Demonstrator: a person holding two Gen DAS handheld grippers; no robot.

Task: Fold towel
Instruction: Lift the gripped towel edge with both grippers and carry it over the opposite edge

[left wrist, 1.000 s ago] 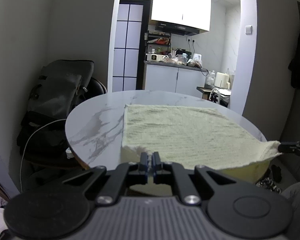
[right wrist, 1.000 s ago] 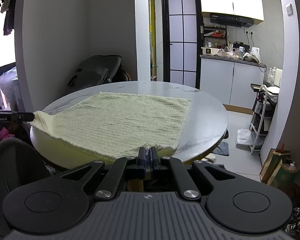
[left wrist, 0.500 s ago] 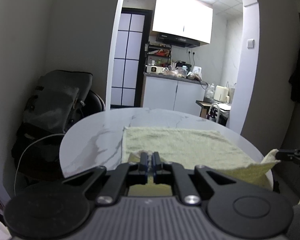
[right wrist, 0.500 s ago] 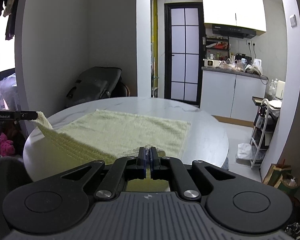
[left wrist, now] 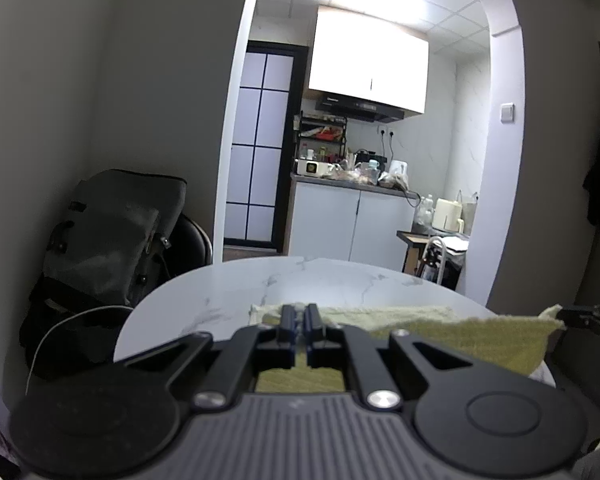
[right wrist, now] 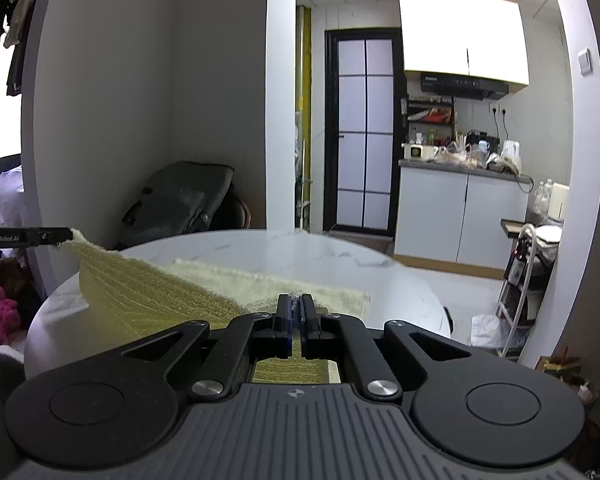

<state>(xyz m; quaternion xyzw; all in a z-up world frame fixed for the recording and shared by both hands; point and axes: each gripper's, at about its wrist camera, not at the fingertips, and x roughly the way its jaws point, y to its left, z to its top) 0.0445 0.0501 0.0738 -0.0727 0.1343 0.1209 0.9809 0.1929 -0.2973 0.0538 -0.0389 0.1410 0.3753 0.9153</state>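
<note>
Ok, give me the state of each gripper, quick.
Left gripper: shut on a corner of the towel, lifted off the table.
Right gripper: shut on the towel's other near corner, also raised.

My left gripper (left wrist: 299, 326) has its jaws pinched nearly together, fingers pointing toward 12 o'clock and roughly level. My right gripper (right wrist: 295, 318) is clamped the same way, level, aimed at 12 o'clock. Each shows at the other's view edge: left at 9, right at 3 o'clock.
</note>
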